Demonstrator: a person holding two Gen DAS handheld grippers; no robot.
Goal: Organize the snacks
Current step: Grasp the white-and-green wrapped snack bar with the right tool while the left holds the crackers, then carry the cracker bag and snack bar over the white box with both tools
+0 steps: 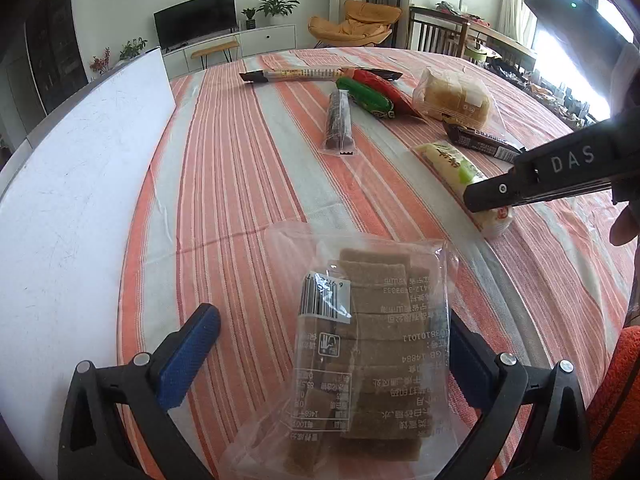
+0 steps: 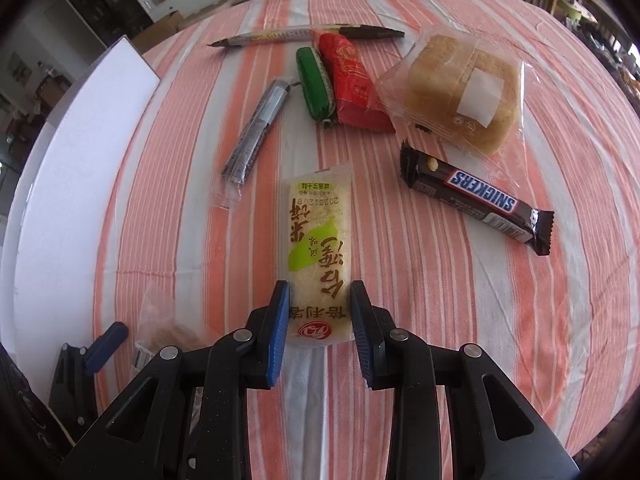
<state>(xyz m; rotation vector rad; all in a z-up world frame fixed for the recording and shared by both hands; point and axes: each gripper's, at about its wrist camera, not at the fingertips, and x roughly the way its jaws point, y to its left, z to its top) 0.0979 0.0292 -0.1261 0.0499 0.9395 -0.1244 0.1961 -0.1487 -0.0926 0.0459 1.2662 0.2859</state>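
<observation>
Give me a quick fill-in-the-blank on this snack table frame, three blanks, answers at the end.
1. The right gripper is closed on the pale ____ cracker packet.
2. The chocolate bar right of that packet reads ____.
3. The clear bag of brown slabs lies between the open fingers of the ____ gripper.

Missing words: rice; Snickers; left

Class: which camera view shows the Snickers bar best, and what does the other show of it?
The right wrist view: the Snickers bar lies whole and unobstructed, logo readable. In the left wrist view the Snickers bar is small, seen obliquely, one end hidden behind the right tongs.
</observation>
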